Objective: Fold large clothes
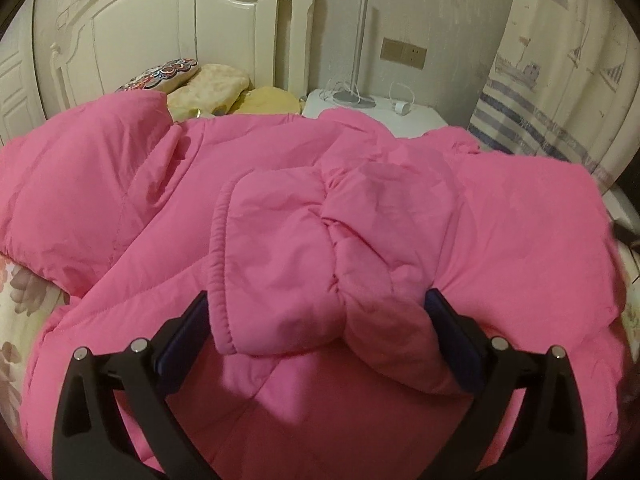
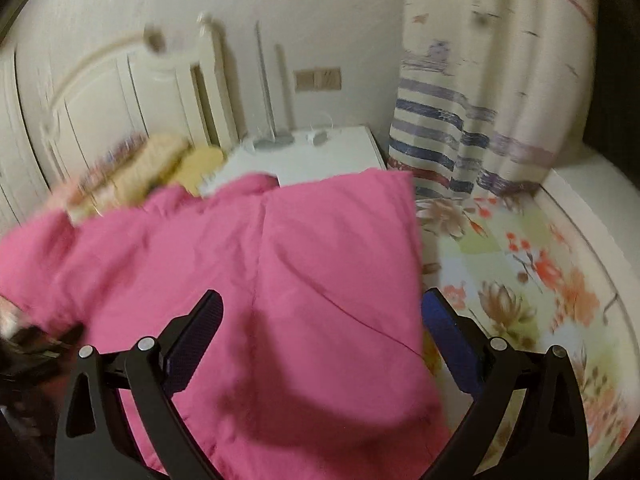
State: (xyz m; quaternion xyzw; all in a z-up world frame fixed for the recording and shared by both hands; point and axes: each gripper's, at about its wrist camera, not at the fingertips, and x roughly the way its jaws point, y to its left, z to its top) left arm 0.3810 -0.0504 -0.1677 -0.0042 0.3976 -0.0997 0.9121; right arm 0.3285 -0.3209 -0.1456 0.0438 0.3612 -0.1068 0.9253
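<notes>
A large pink padded jacket (image 1: pixel 500 240) lies spread over the bed. In the left wrist view one sleeve (image 1: pixel 288 264) with an elastic cuff is folded across the jacket's body, and its end lies between the fingers of my left gripper (image 1: pixel 318 312), which stands wide open around it. In the right wrist view my right gripper (image 2: pixel 320 312) is wide open above the jacket (image 2: pixel 312 260) near its right edge. That view is blurred.
The floral bedsheet (image 2: pixel 520 280) shows to the right of the jacket. Pillows (image 1: pixel 208 88) lie at the white headboard (image 1: pixel 140 20). A white nightstand (image 1: pixel 376 108) with a lamp base and cables stands beyond. A striped curtain (image 2: pixel 460 128) hangs at the right.
</notes>
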